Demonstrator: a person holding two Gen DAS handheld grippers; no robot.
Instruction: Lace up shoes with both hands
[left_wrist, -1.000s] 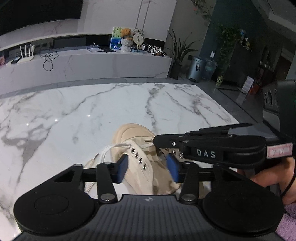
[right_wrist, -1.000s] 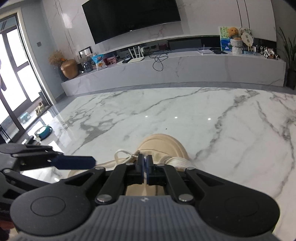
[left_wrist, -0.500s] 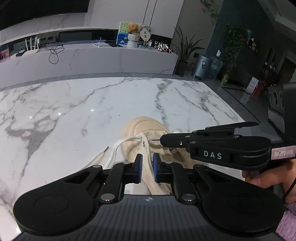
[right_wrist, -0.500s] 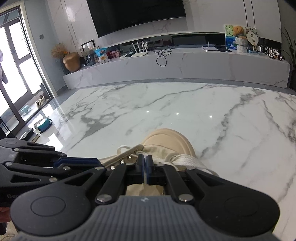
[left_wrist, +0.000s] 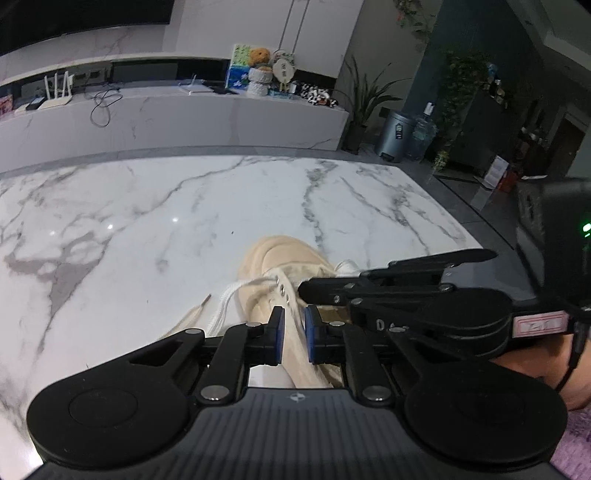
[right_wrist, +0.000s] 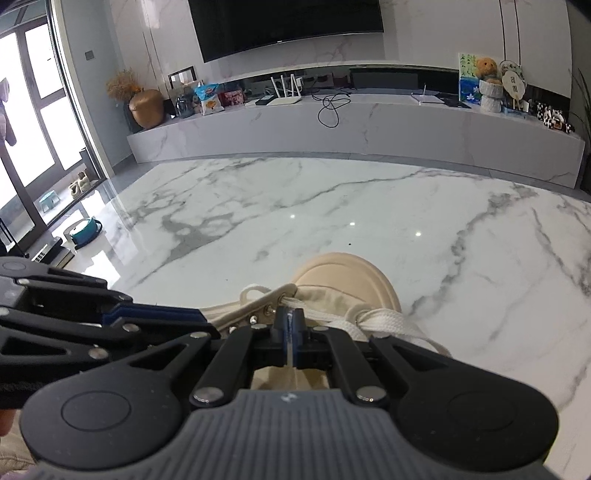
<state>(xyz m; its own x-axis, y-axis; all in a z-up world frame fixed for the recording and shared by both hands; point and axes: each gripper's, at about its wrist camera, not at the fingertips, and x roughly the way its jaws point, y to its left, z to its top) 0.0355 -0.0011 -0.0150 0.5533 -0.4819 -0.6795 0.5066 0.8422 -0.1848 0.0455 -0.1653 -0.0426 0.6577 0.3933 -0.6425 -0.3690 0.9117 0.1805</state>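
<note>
L gripper (left_wrist: 293, 334) pinches the eyelet flap of the beige shoe (left_wrist: 284, 269) btwn its blue pads. R gripper (right_wrist: 293, 334) clamped on the white lace (right_wrist: 384, 321) near the eyelets. Shoe sits on marble table (right_wrist: 332, 206), toe pointing away; loose lace end trails beside it.

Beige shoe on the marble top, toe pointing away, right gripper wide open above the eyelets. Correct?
Not quite. The right gripper is shut, pads pinched on a thin white strip, seemingly the lace; the right wrist view shows it. The beige shoe does sit on the marble top, toe away.
</note>
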